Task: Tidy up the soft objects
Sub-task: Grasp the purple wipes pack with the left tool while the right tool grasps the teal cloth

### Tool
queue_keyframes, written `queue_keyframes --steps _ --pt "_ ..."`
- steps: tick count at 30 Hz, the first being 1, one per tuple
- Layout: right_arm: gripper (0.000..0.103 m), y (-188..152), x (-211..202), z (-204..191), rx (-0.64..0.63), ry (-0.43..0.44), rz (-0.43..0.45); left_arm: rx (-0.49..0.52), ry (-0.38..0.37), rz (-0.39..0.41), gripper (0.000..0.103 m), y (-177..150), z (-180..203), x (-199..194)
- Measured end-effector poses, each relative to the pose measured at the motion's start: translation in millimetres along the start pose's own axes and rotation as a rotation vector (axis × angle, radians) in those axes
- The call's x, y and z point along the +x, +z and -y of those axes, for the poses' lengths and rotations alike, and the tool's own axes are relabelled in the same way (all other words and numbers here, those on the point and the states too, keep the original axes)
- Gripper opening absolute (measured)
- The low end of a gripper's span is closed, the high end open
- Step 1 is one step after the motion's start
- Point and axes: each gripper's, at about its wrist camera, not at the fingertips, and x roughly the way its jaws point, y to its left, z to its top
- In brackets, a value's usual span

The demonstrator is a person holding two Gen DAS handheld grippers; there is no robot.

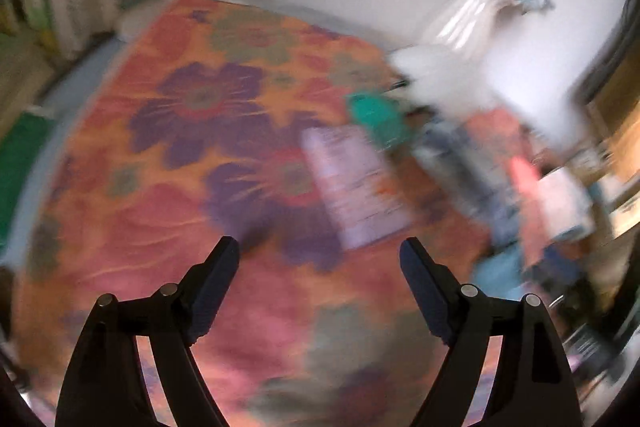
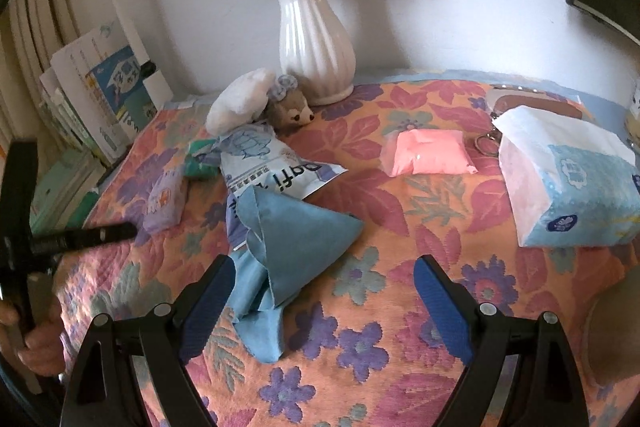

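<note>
Left tool (image 1: 320,259), jaws apart and holding nothing, hangs over the counter (image 2: 400,367) nr its left edge, purple pack (image 2: 166,201) just ahead. Right tool (image 2: 324,275), jaws apart, empty, hovers at the near edge w/ blue cloth (image 2: 288,247) touching its left finger. Step looks like reach-to-grasp; next move calls for lowering onto the cloth and closing.

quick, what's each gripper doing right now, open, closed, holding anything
Left gripper: open, nothing between its jaws.
Right gripper: open, empty; the blue cloth lies just ahead of it.
</note>
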Motion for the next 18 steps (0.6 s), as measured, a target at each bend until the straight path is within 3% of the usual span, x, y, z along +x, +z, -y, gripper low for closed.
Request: queue_keyframes --steps 3,6,8,10,11,12,15,17,18 --pt "0.090 0 6 -5 -0.017 -0.011 -0.031 -0.008 0.033 0.025 0.081 14 16 20" --pt "0.090 3 12 -10 -0.004 0.025 -0.076 0.071 0.190 0.075 0.080 18 35 40" --pt "0.090 5 20 -13 0.039 0.063 -0.111 0.112 0.233 0.080 0.079 14 41 43" --pt "0.090 5 27 -20 0.048 0.047 -0.120 0.132 0.242 0.095 0.062 11 44 42" --pt "0.085 5 29 -26 0.020 0.011 -0.108 0.138 0.235 0.102 0.053 11 44 41" --pt "0.068 5 29 -31 -0.005 -0.014 -0.101 0.146 0.227 0.111 0.040 11 42 40" --pt "0.036 2 33 -41 -0.056 -0.077 -0.103 0.142 0.192 0.123 0.035 6 38 33" --pt "0.014 1 29 -40 -0.057 -0.068 -0.078 0.132 0.133 0.124 0.035 3 35 26" --pt "0.013 0 28 -38 -0.053 -0.060 -0.072 0.127 0.108 0.119 0.035 -1 34 22"
